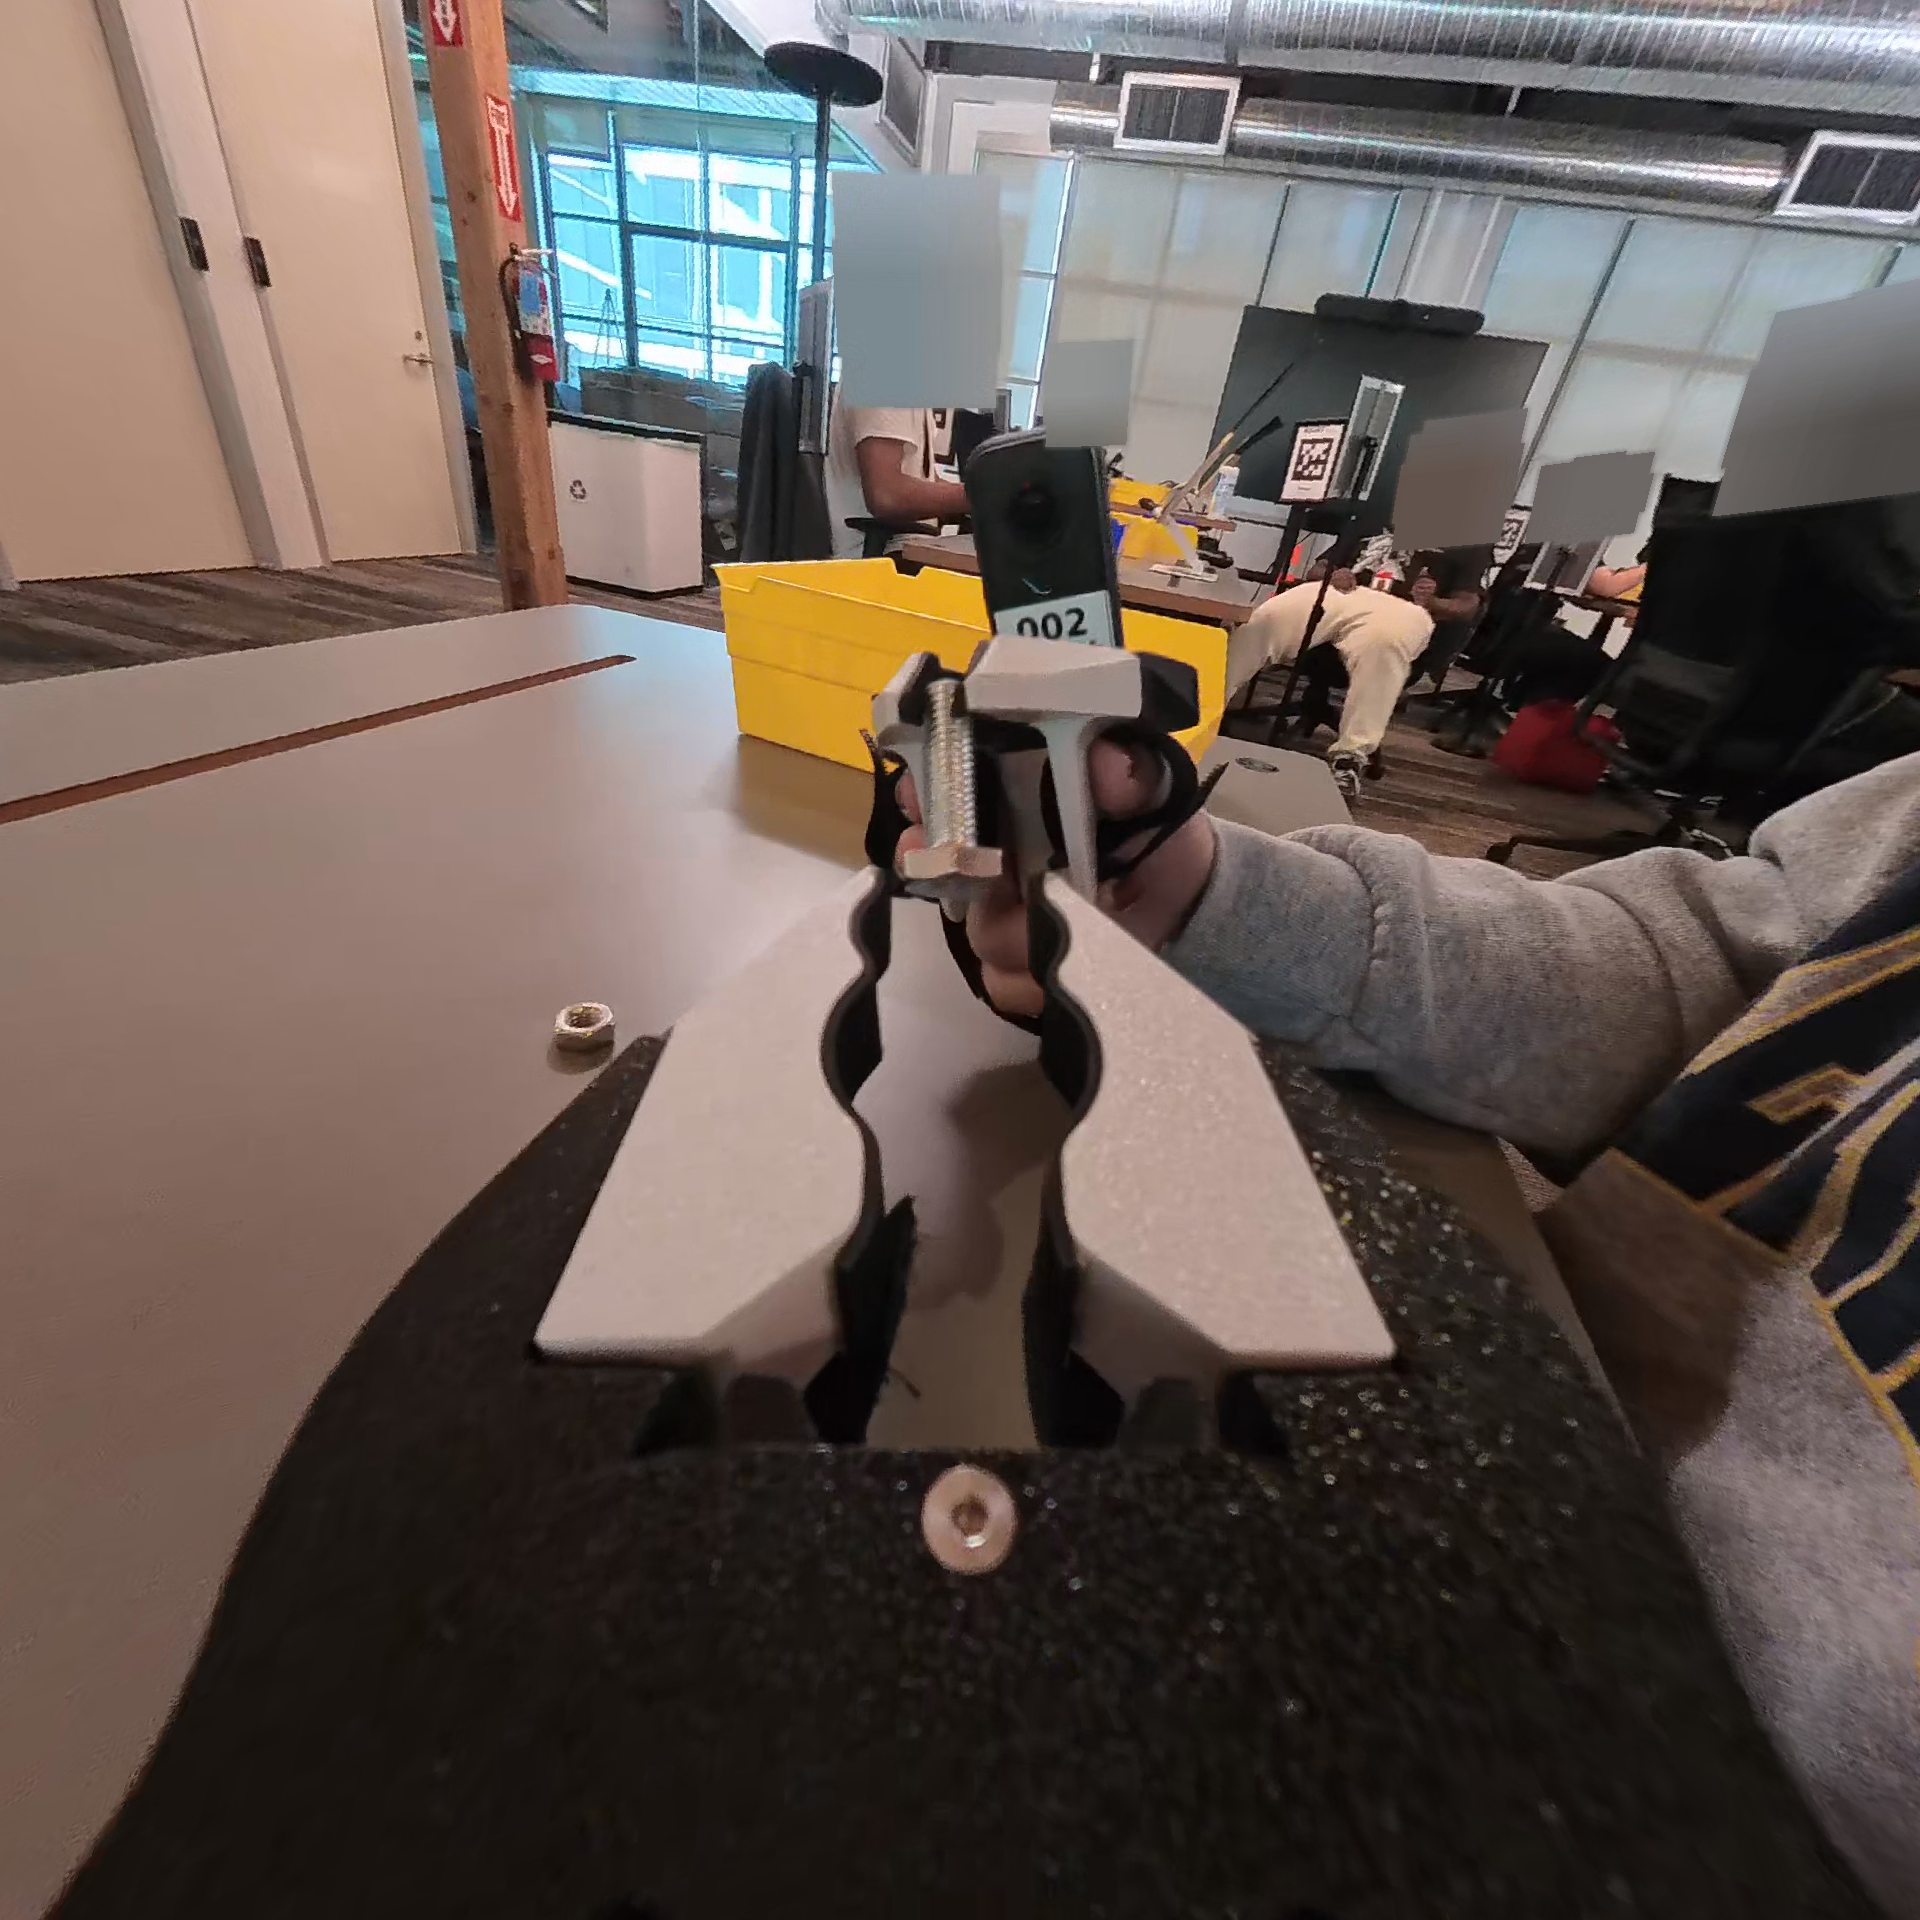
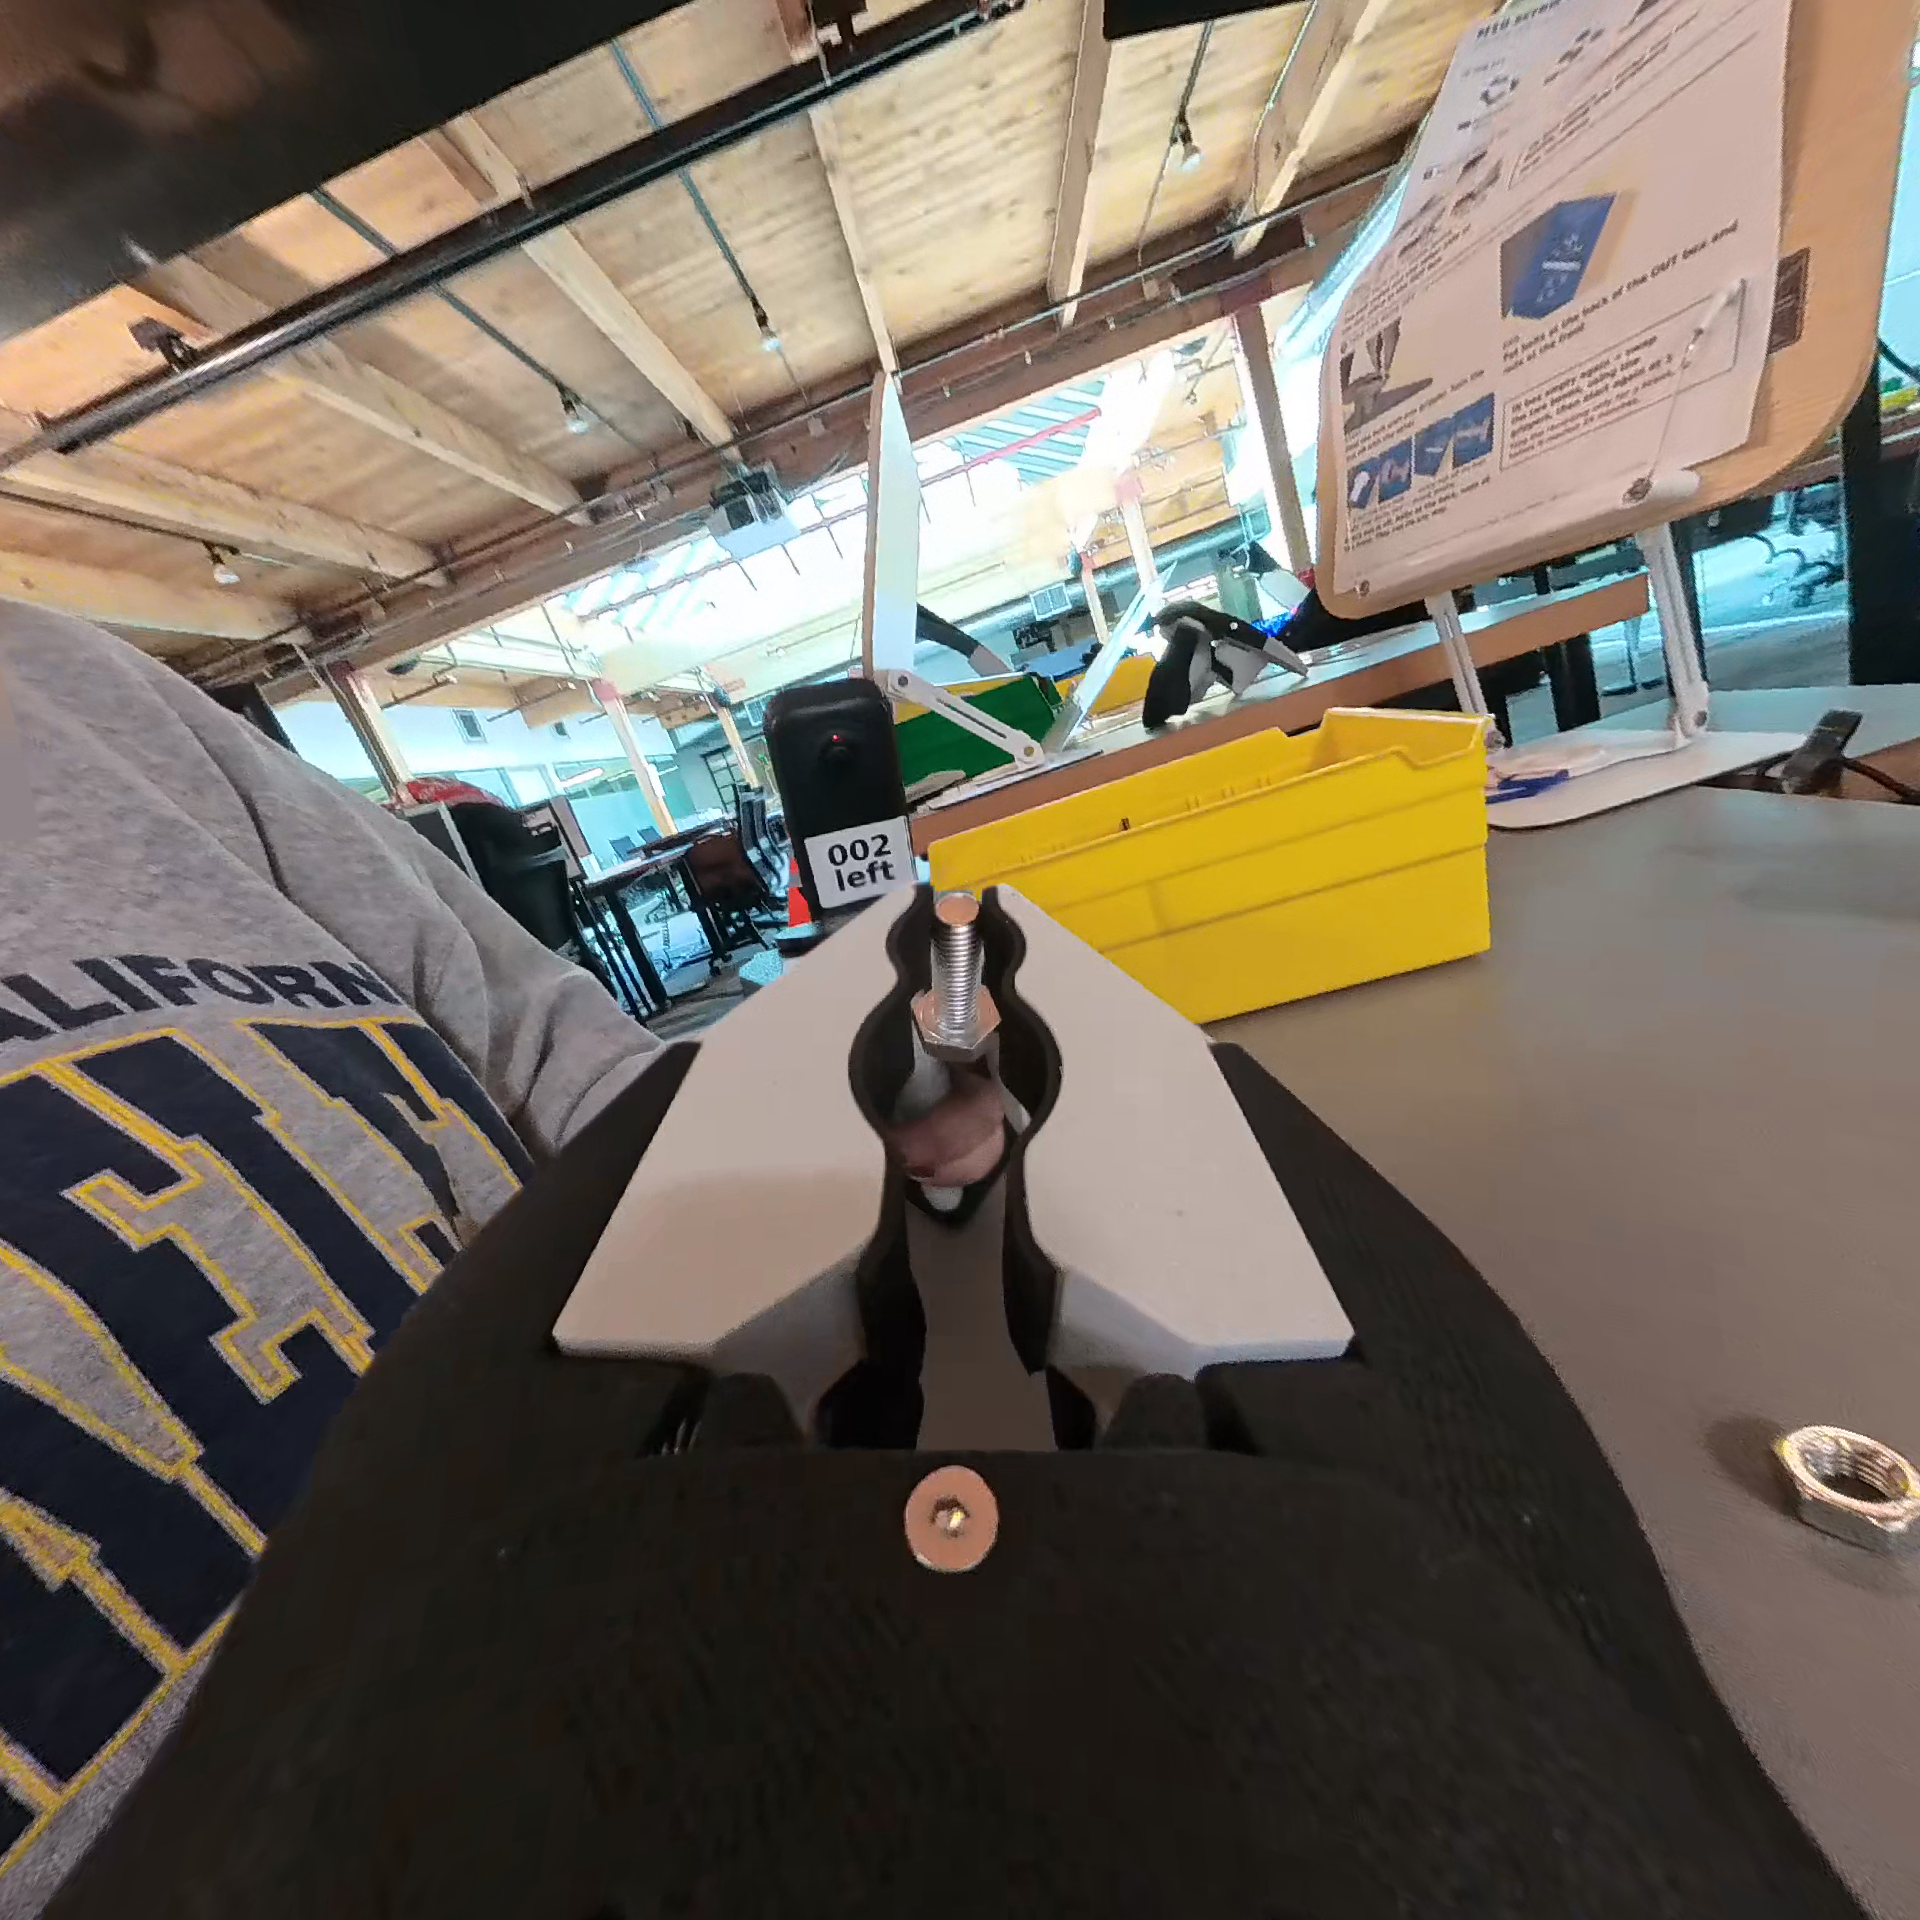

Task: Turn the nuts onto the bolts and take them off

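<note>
My right gripper (image 2: 956, 909) is shut on the threaded end of a silver bolt (image 2: 954, 966). In the left wrist view the right gripper (image 1: 961, 681) faces me and holds the bolt (image 1: 948, 769) upright, with its hex head (image 1: 951, 862) at the bottom. My left gripper (image 1: 966, 894) is open and empty, and its fingertips are just below and in front of the bolt's head. A loose silver nut (image 1: 582, 1027) lies on the table to the left of my left gripper. It also shows in the right wrist view (image 2: 1844, 1501) at the lower right.
A yellow plastic bin (image 1: 831, 644) stands on the grey table (image 1: 312, 935) behind the grippers; it also shows in the right wrist view (image 2: 1247, 883). A board with a printed sheet (image 2: 1558, 291) stands on a stand at the back right. The person's grey sleeve (image 1: 1455, 956) crosses from the right. The tips of both grippers are at nearly the same place.
</note>
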Tool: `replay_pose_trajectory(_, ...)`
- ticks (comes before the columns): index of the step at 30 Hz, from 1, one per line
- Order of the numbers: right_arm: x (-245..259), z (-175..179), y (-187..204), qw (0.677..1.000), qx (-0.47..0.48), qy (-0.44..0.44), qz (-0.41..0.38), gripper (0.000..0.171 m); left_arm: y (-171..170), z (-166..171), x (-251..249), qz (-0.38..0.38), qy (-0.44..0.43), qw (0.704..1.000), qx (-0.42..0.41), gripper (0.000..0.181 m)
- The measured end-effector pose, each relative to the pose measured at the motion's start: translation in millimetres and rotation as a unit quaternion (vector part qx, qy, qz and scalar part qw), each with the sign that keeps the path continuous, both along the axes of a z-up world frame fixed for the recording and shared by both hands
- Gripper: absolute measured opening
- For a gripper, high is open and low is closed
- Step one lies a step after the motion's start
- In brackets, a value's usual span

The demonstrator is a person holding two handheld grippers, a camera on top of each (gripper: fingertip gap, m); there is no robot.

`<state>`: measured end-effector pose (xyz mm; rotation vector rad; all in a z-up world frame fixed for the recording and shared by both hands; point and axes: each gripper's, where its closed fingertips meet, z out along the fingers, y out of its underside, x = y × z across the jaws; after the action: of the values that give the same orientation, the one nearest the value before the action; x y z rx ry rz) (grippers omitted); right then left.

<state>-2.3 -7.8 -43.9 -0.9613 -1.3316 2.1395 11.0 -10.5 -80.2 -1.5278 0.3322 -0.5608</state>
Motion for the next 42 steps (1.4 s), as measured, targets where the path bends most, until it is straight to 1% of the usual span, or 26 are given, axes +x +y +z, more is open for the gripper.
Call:
replay_pose_trajectory(3,-1,-1,0,1.000,0.003,-0.003,-0.001,0.007,1,0,-1,0.004,-0.002,1.000,-0.001,0.025)
replay_pose_trajectory(5,-2,-5,0,1.000,0.019,-0.012,-0.008,0.007,1,1,0,-0.001,-0.004,1.000,0.001,0.026)
replay_pose_trajectory(7,-4,-10,-1,0.999,0.044,-0.019,-0.016,0.007,1,-1,0,0.003,0.000,1.000,-0.007,0.023)
replay_pose_trajectory(9,-3,-12,-3,0.997,0.066,-0.018,-0.022,0.008,3,-5,0,0.008,0.016,1.000,-0.018,0.015)
replay_pose_trajectory(12,-6,-17,-6,0.994,0.100,-0.022,-0.037,0.008,8,-16,0,0.027,0.049,0.997,-0.044,0.015)
replay_pose_trajectory(14,-9,-17,-4,0.992,0.112,-0.015,-0.060,0.009,11,-15,-4,0.050,0.061,0.996,-0.036,0.015)
replay_pose_trajectory(16,-9,-10,7,0.991,0.096,0.001,-0.096,0.024,10,-6,-6,0.053,0.030,0.998,-0.021,0.015)
replay_pose_trajectory(18,-6,-5,15,0.992,0.073,0.001,-0.101,0.028,9,3,-6,0.043,-0.014,0.999,-0.008,0.015)
replay_pose_trajectory(21,0,0,10,0.998,0.033,0.000,-0.053,0.024,6,13,-4,0.031,-0.033,0.999,0.023,0.015)
replay_pose_trajectory(24,2,0,1,0.999,0.038,0.001,-0.029,0.021,7,10,1,0.028,-0.007,0.999,0.021,0.015)
replay_pose_trajectory(27,1,-6,-6,0.997,0.070,-0.005,-0.028,0.022,6,11,4,0.026,-0.002,0.999,0.027,0.015)
replay_pose_trajectory(30,2,-5,-7,0.997,0.073,-0.002,-0.026,0.021,8,5,1,0.035,0.014,0.999,0.012,0.015)
replay_pose_trajectory(33,2,-8,-4,0.995,0.094,-0.007,-0.038,0.016,10,-5,0,0.050,0.072,0.996,-0.004,0.015)
replay_pose_trajectory(34,1,-11,-2,0.993,0.109,-0.012,-0.049,0.008,10,-7,0,0.055,0.091,0.994,-0.004,0.015)
replay_pose_trajectory(36,2,-11,-1,0.990,0.129,-0.012,-0.053,0.008,8,-5,1,0.058,0.109,0.992,0.006,0.015)
replay_pose_trajectory(40,9,2,-4,0.995,0.087,0.016,-0.035,0.007,0,11,6,0.031,0.067,0.996,0.045,0.015)
replay_pose_trajectory(42,11,9,-4,0.998,0.054,0.028,-0.023,0.007,0,16,6,0.023,0.031,0.998,0.048,0.028)
